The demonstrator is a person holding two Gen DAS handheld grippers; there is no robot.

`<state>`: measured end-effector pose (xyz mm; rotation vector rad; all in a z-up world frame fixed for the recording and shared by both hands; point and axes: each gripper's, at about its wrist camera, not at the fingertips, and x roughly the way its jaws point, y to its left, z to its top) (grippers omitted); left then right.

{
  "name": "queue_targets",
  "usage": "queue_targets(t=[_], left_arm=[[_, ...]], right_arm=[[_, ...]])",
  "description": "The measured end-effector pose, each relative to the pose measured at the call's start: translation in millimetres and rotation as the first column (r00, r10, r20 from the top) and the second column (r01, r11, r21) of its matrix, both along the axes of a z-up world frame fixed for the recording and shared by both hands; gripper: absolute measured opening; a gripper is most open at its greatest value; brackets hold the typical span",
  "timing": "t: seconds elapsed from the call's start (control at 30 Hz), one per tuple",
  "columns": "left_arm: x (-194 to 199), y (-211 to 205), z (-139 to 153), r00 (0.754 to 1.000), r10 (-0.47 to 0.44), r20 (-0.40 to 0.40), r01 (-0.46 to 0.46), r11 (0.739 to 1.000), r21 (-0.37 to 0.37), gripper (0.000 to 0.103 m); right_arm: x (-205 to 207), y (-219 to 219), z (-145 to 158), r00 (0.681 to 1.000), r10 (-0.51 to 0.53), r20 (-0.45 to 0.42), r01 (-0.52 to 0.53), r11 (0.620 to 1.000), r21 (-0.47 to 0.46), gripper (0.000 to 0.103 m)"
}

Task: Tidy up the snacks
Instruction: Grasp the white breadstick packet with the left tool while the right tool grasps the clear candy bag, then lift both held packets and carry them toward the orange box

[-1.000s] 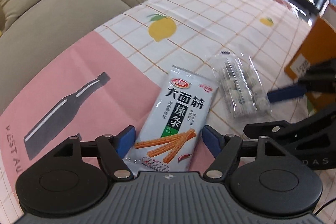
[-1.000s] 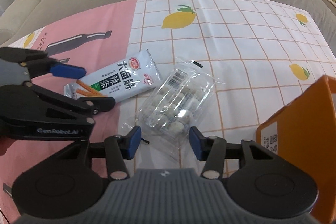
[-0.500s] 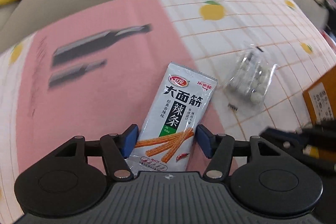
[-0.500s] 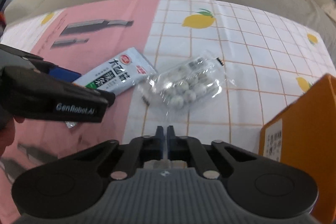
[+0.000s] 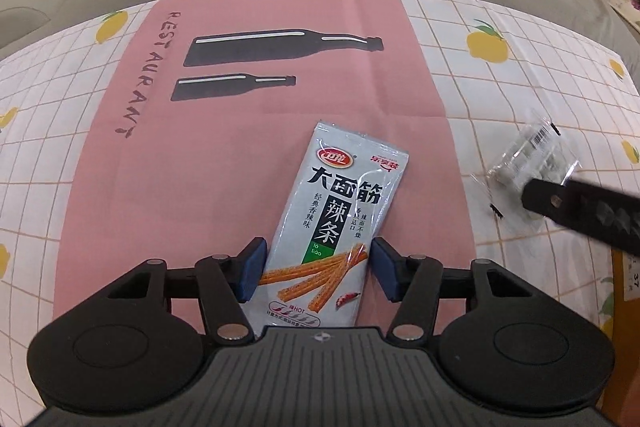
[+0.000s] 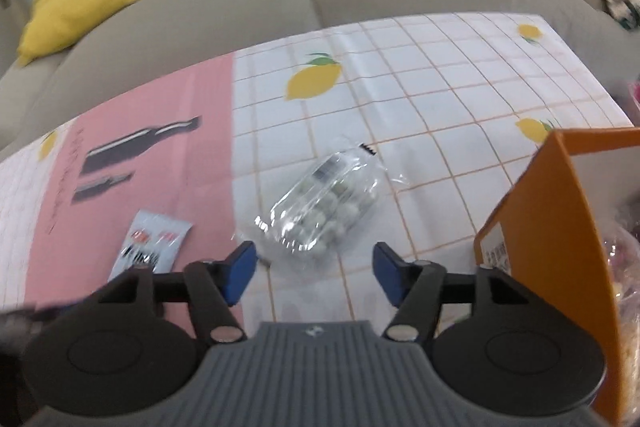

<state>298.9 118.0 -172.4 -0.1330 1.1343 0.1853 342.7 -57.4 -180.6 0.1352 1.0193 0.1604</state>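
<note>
Spicy-strip packet (image 5: 340,219): flat on the pink mat, long axis running near-to-far, near end between the left tongs (image 5: 316,267).
Left tongs: have just been closing; pads at both edges, pinching the packet.
Clear candy bag (image 6: 324,203): just beyond the right tongs (image 6: 312,275), which have just been opening, spread, empty.
Orange box (image 6: 560,227): right.

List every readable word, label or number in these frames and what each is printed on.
"RESTAURANT": pink mat, beside the printed bottles.
"大面筋", "辣条", "là tiáo", "HOT": spicy-strip packet; its red logo and finer print are too small to read.
"37": label on the orange box, cut off at the edge.
Barcode on the clear snack pack: unreadable.
Right wrist view: too blurred to read.
</note>
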Motion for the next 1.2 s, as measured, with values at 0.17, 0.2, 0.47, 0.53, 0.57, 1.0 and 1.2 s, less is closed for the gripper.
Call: queue_targets(t=[0.17, 0.2, 0.47, 0.53, 0.57, 1.0, 1.2], left_arm=[[3.8, 0.8, -1.0, 1.000, -0.001, 0.006, 0.001, 1.000, 0.010, 0.065], [4.3, 0.8, -1.1, 1.000, -0.004, 0.006, 0.004, 1.000, 0.010, 0.065], [4.6, 1.2, -1.4, 1.000, -0.013, 0.012, 0.013, 1.000, 0.011, 0.065], [3.6, 1.3, -1.4, 1.000, -0.016, 0.013, 0.016, 1.000, 0.010, 0.065], [2.3, 1.1, -1.2, 1.000, -0.018, 0.010, 0.018, 1.000, 0.009, 0.065], [-56.1, -9.7, 2.9, 0.998, 0.018, -0.066, -0.021, 0.999, -0.047, 0.065], [-92.8, -26.5, 2.6, 0.992, 0.057, -0.109, -0.062, 0.997, -0.039, 0.065]], right_arm=[[25.3, 13.7, -12.4, 0.993, -0.103, -0.055, 0.101, 0.994, -0.032, 0.070], [27.9, 15.6, -13.7, 0.992, -0.117, -0.057, 0.115, 0.993, -0.041, 0.073], [38.7, 31.8, -27.1, 0.993, -0.100, -0.059, 0.093, 0.990, -0.109, 0.074], [35.2, 33.4, -27.5, 0.996, -0.076, -0.038, 0.070, 0.989, -0.133, 0.071], [32.9, 33.6, -27.5, 0.998, -0.057, -0.029, 0.052, 0.989, -0.138, 0.069], [-69.3, 10.0, -20.2, 0.912, 0.408, -0.049, -0.411, 0.903, -0.124, 0.064], [-123.1, -0.3, -19.1, 0.851, 0.523, -0.054, -0.525, 0.842, -0.124, 0.064]])
